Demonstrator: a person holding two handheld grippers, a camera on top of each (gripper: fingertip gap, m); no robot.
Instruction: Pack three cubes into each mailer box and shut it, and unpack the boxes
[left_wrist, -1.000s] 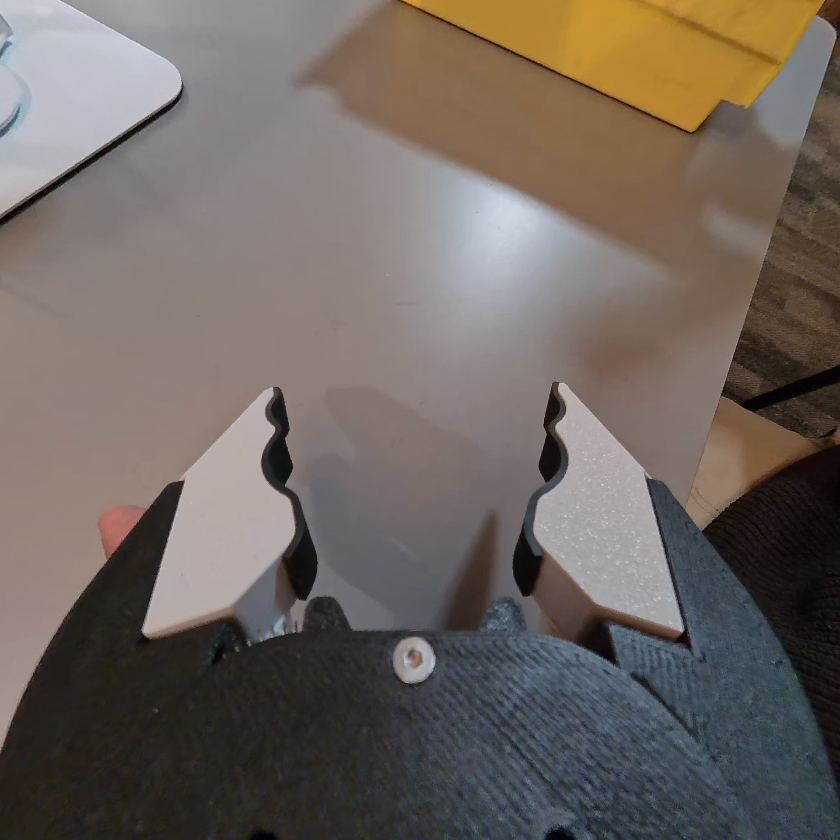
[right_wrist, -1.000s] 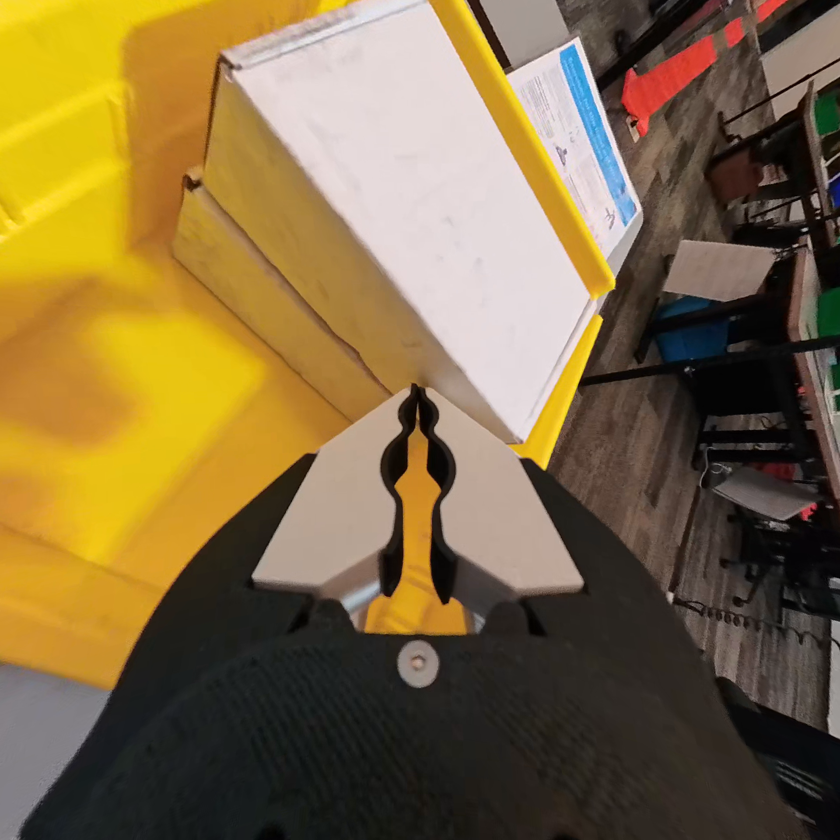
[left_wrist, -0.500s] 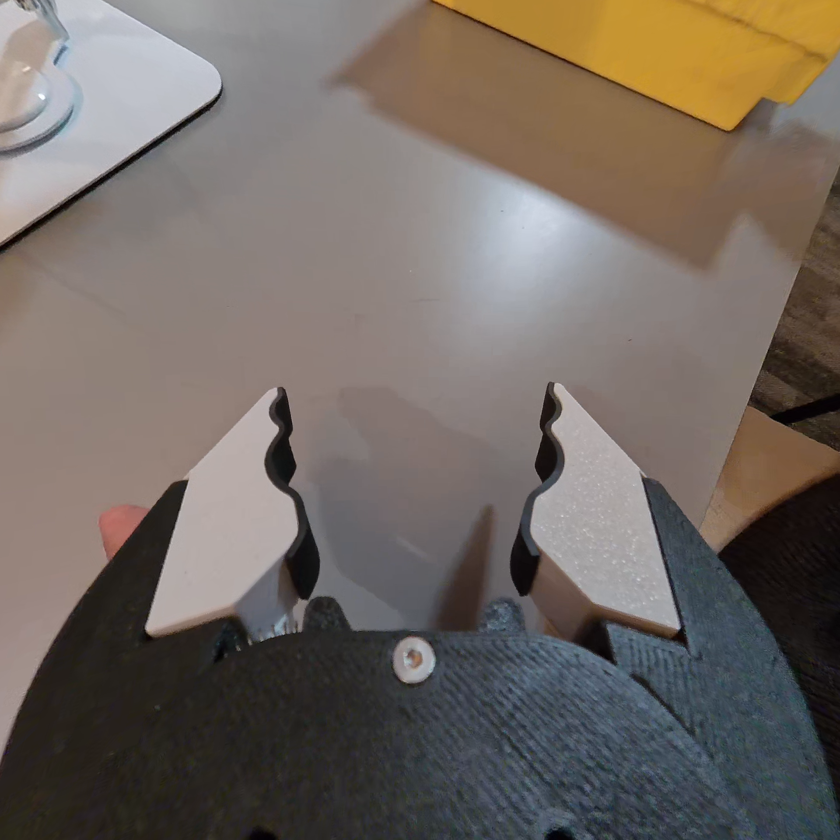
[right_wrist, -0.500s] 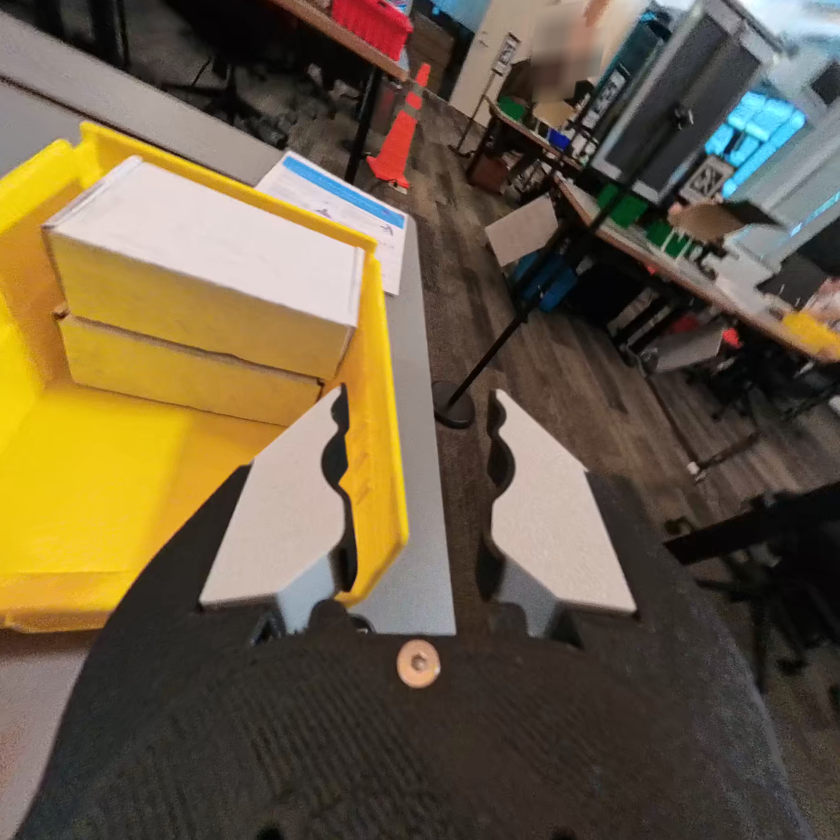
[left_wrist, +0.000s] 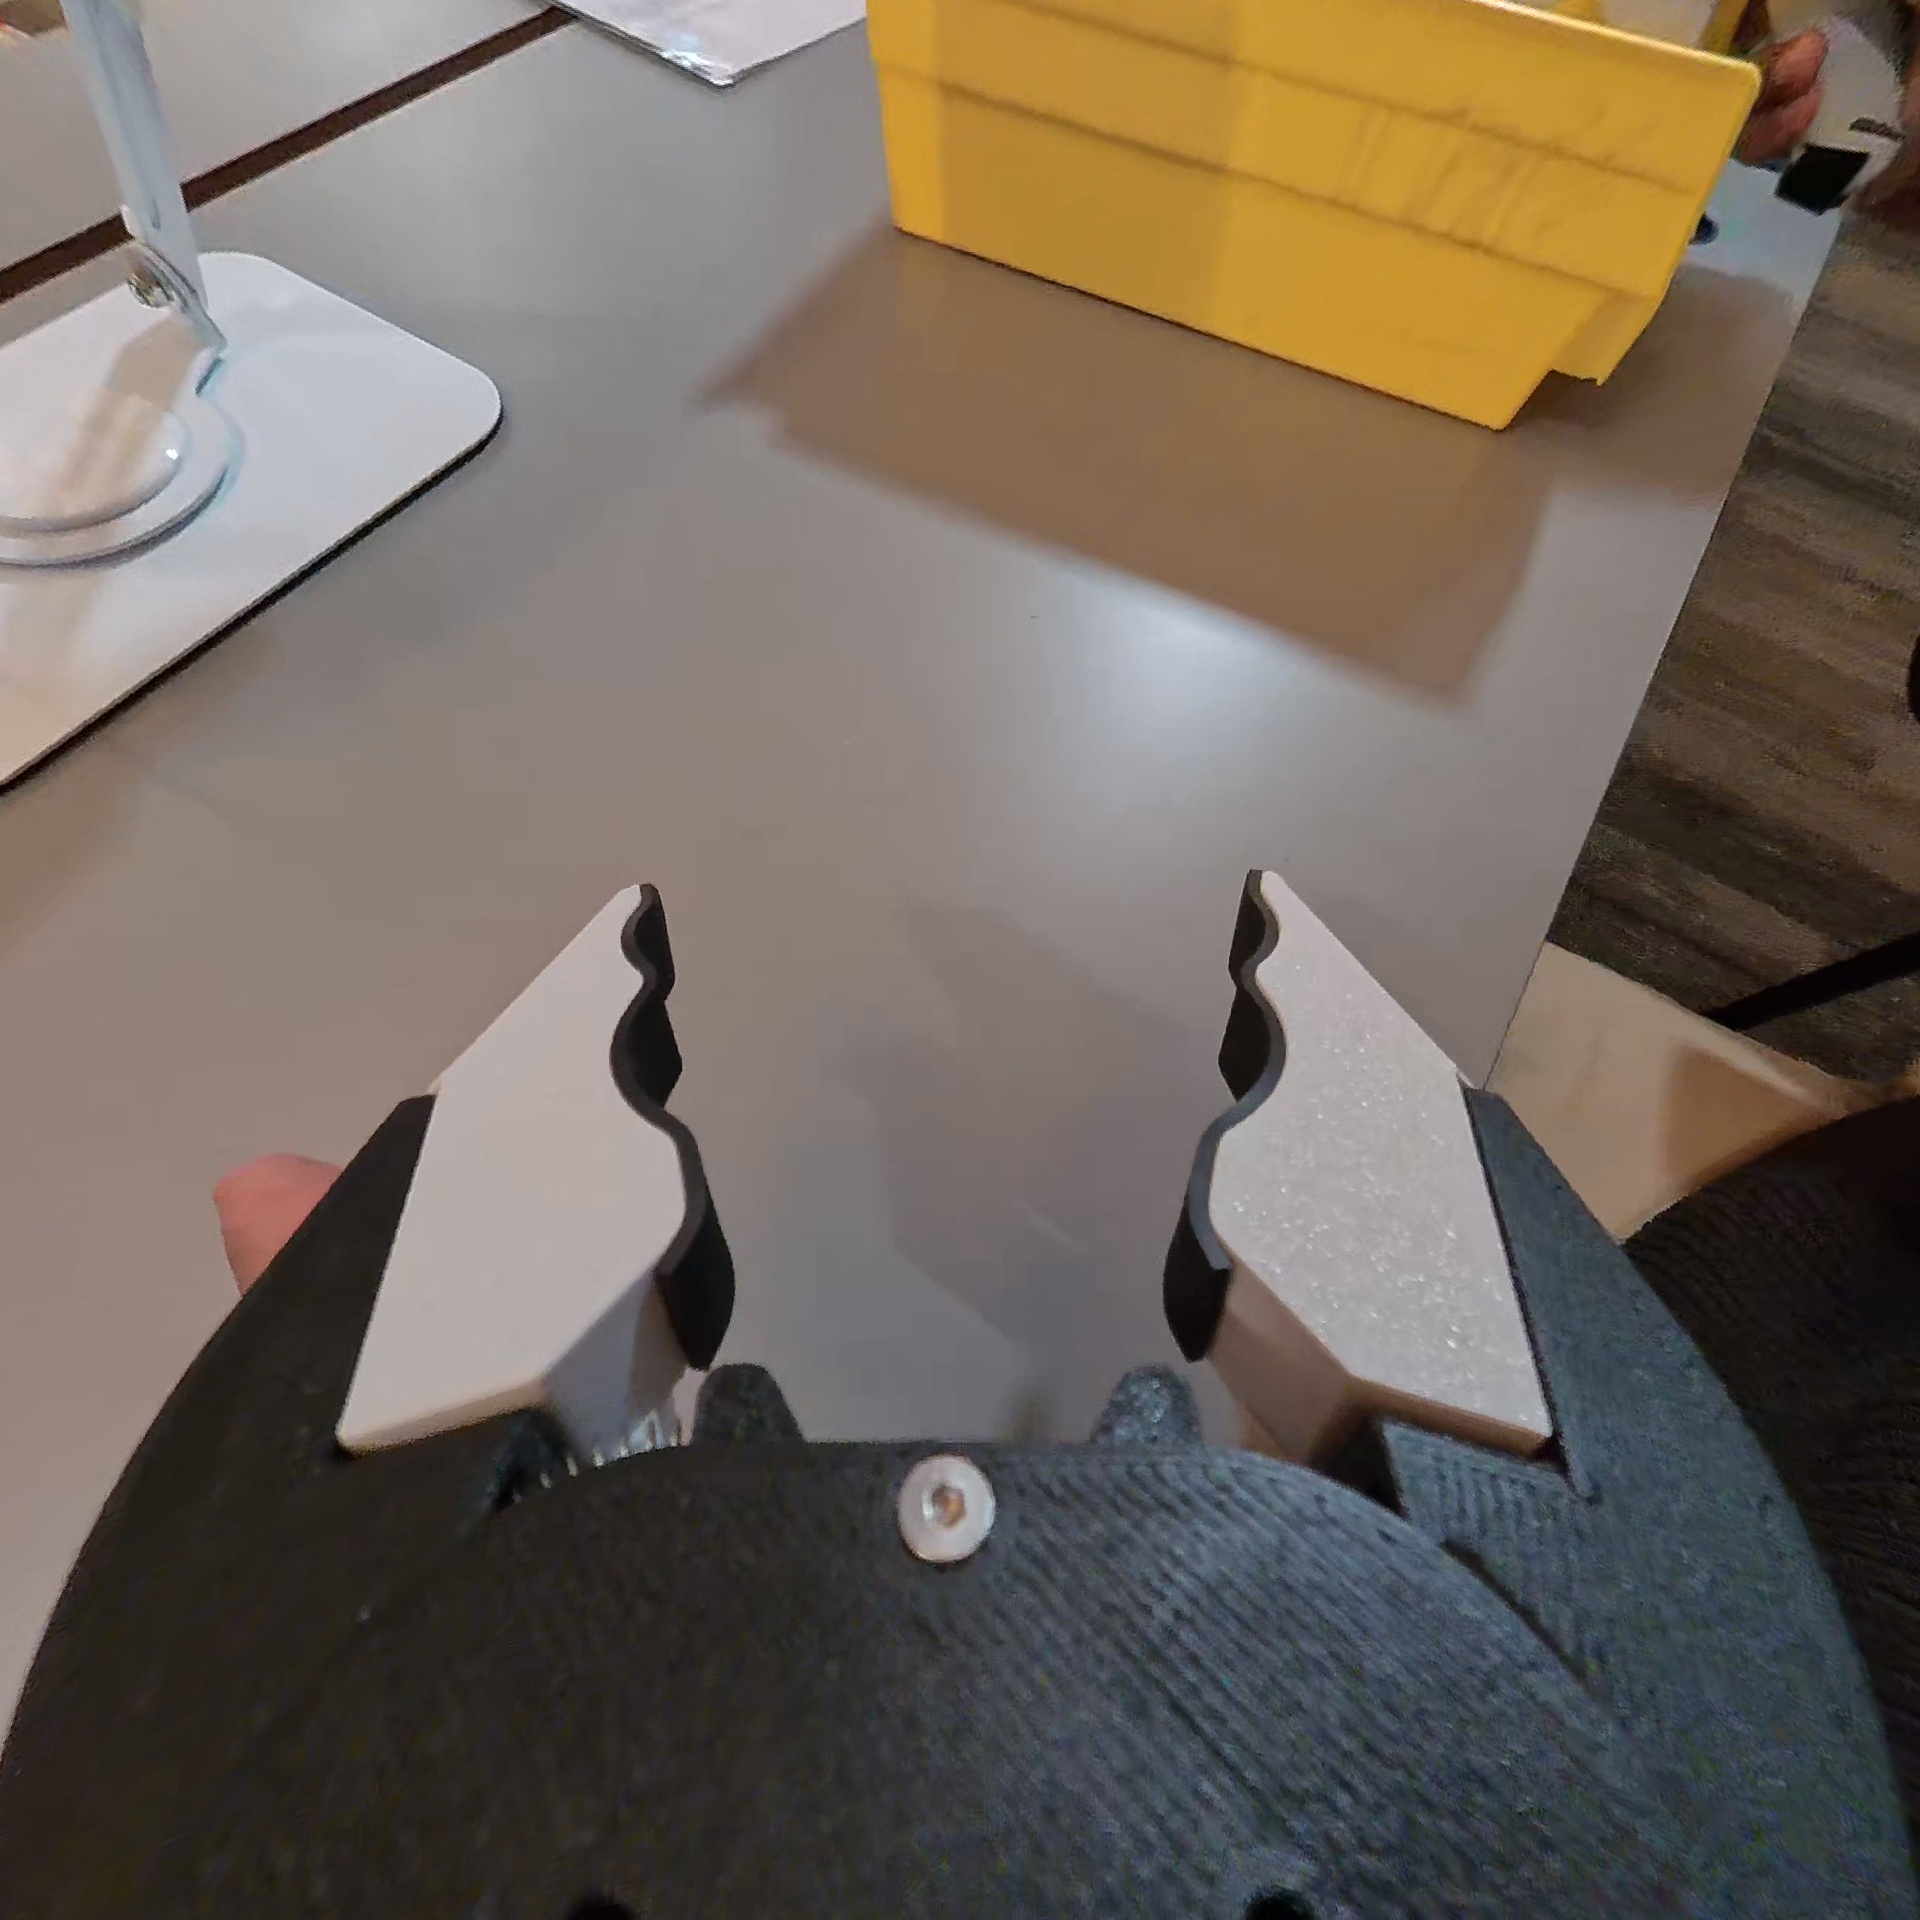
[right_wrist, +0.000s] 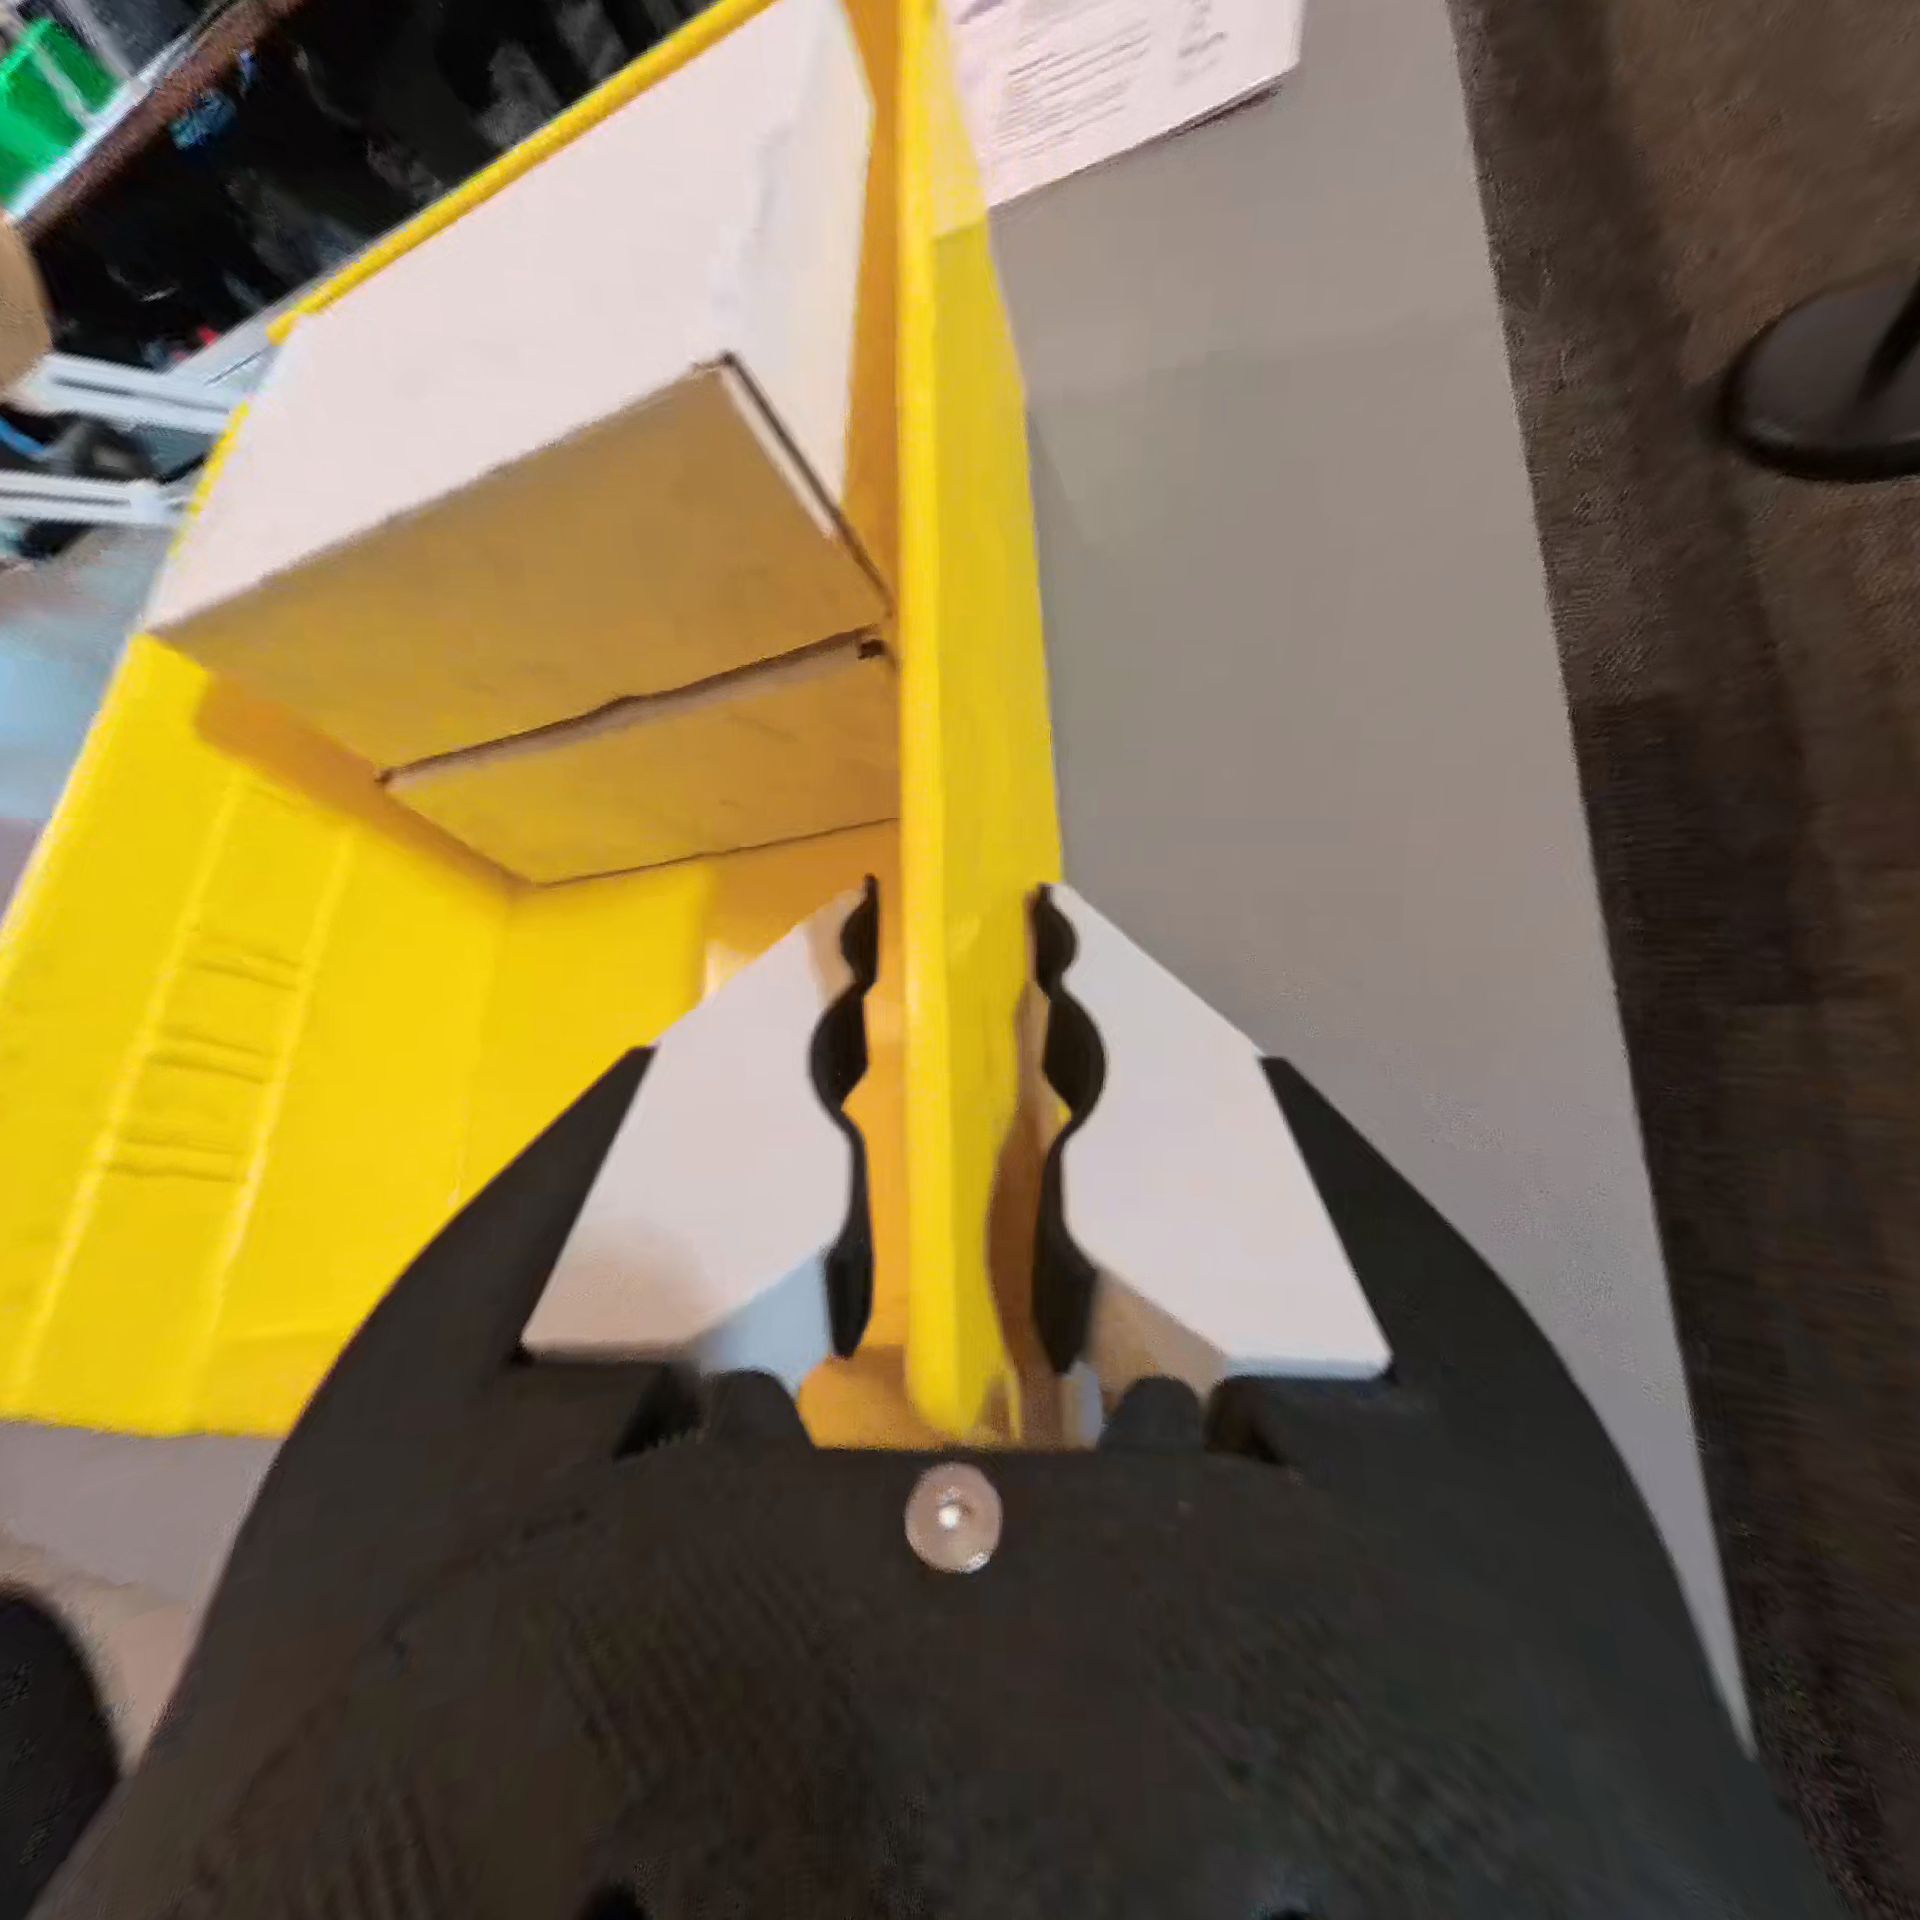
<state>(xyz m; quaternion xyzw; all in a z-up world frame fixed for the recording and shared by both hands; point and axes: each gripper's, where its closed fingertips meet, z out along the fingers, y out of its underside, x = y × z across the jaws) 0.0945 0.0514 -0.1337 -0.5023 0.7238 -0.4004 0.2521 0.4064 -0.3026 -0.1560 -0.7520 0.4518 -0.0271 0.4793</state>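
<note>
My right gripper (right_wrist: 951, 894) pinches the yellow bin (right_wrist: 966, 644) wall; only its view shows two stacked mailer boxes (right_wrist: 540, 582) inside. My left gripper (left_wrist: 951, 894) gapes empty over the grey table (left_wrist: 831, 623).

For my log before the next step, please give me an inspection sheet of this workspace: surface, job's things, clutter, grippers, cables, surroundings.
Surface: grey table, glossy, bare in front of the left gripper.
Job's things: two closed mailer boxes, upper box stacked on lower box, inside the yellow bin; no cubes seen.
Clutter: white stand base at the table's left; printed sheet beyond the bin.
Grippers: left gripper open, holding nothing, above the table; right gripper astride the bin's side wall, fingers close on both sides, contact uncertain.
Cables: one dark line on the floor, kind unclear.
Surroundings: carpet floor; dark round base on it.
</note>
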